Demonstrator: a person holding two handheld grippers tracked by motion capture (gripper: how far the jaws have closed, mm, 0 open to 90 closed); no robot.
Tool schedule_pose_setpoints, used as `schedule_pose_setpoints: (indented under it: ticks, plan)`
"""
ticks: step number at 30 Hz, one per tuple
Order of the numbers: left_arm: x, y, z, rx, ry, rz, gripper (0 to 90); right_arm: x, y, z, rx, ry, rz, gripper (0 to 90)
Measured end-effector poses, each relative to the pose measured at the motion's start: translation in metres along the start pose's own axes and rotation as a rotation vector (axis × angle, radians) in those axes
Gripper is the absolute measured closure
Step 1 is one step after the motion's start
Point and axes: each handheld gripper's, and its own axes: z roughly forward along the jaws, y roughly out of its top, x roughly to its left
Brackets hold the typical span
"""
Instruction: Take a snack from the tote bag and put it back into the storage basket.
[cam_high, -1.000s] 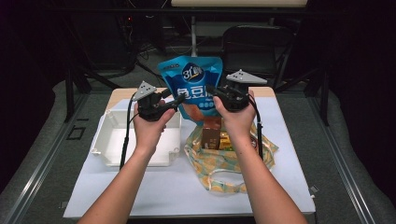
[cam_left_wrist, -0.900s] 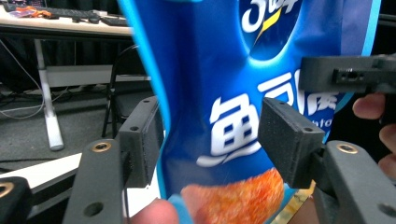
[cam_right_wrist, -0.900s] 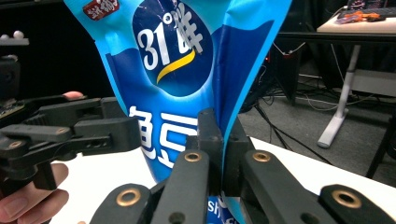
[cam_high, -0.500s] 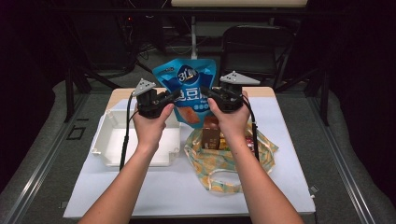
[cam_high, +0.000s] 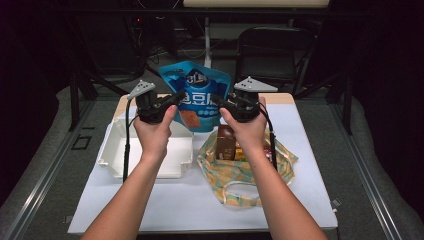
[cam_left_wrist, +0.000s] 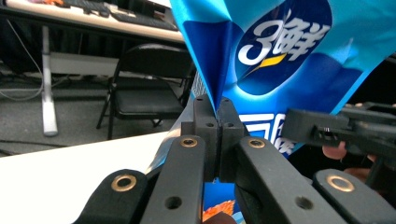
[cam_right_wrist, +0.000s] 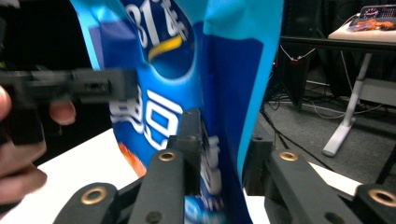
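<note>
A blue snack bag (cam_high: 197, 95) hangs upright in the air above the table's far side, between my two grippers. My left gripper (cam_high: 176, 97) is shut on the bag's left edge, having just closed. In the left gripper view its pads (cam_left_wrist: 212, 112) pinch a fold of the blue bag (cam_left_wrist: 280, 46). My right gripper (cam_high: 217, 102) is at the bag's right edge. Its jaws have just been opening. In the right gripper view the right gripper (cam_right_wrist: 225, 128) stands apart, with the bag (cam_right_wrist: 163, 60) still between the fingers and a gap beside one.
A white open container (cam_high: 112, 155) sits on the white table (cam_high: 165, 205) under my left hand. A patterned cloth bag (cam_high: 250, 175) lies under my right hand with a brown carton (cam_high: 225, 142) in it. A black chair (cam_high: 275, 50) stands beyond the table.
My left jaws have closed on the bag's left edge and that hand has risen slightly. My right jaws have parted around the right edge. The bag has shifted slightly left.
</note>
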Motion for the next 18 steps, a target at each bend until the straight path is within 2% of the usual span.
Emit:
schedule_pose_setpoints:
  ticks: [5,11,18]
  plan:
    - [0.007,0.006,-0.011,-0.019,0.002,-0.004,90.0,0.000,-0.004,-0.006,0.012,0.030,0.022,51.5]
    - [0.017,0.008,-0.023,-0.020,0.016,0.002,90.0,-0.006,-0.012,-0.021,0.019,0.032,0.013,44.2]
    - [0.032,0.004,-0.033,-0.022,0.045,-0.014,90.0,-0.020,-0.024,-0.040,0.012,0.002,0.059,38.3]
